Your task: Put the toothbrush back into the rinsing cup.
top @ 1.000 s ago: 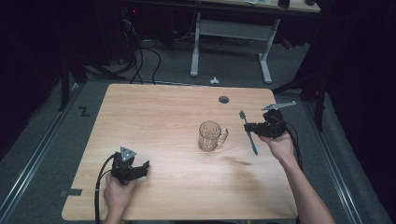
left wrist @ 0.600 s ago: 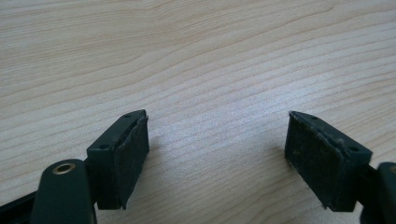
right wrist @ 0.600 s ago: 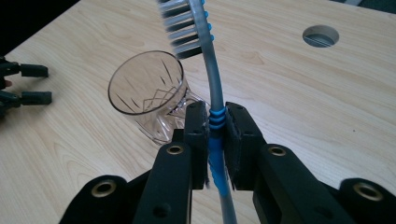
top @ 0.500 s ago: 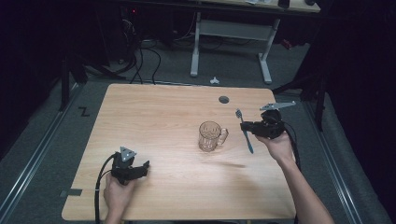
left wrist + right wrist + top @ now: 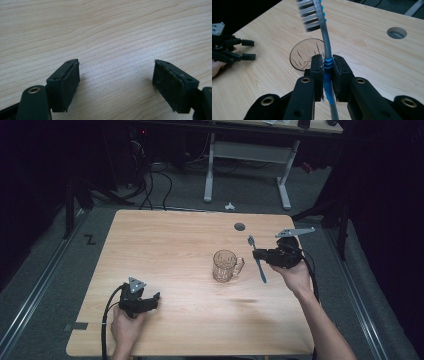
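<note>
Two tools: right tool [image 5: 327,72] clenched on toothbrush [image 5: 322,30] beside glass mug [image 5: 225,265]; left tool [image 5: 116,85] released, bare table [image 5: 165,245] beneath.

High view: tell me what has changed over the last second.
The right gripper, shut on the toothbrush, has carried it a little up the picture, toward the table's far edge, beside the glass mug. The mug has stayed put, and the left gripper stayed open near the table's front edge.
</note>
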Available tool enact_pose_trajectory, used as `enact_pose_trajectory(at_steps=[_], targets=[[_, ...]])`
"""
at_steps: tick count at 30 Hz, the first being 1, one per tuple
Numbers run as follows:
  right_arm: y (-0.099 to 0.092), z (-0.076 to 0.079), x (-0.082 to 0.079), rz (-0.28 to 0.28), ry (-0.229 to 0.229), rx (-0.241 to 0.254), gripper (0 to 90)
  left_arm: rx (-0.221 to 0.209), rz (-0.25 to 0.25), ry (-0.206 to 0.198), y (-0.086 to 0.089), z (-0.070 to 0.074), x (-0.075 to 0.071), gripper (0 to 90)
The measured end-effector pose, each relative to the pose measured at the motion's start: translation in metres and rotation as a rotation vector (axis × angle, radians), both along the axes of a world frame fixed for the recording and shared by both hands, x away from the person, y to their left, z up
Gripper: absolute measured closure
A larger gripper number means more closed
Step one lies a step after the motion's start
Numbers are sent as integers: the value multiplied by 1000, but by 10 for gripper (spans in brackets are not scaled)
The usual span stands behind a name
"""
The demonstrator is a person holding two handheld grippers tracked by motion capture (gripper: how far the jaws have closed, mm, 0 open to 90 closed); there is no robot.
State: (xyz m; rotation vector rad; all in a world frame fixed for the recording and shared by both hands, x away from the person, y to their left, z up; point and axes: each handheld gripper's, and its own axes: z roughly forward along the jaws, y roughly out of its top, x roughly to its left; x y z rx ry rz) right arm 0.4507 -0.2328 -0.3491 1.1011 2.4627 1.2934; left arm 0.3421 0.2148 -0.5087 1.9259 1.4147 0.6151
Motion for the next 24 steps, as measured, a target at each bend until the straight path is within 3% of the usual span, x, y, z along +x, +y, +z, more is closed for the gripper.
enact_pose_trajectory(at_steps=[24], targets=[[24,15,2,39,-39,40,802,0,0,0,0,0,0,224]])
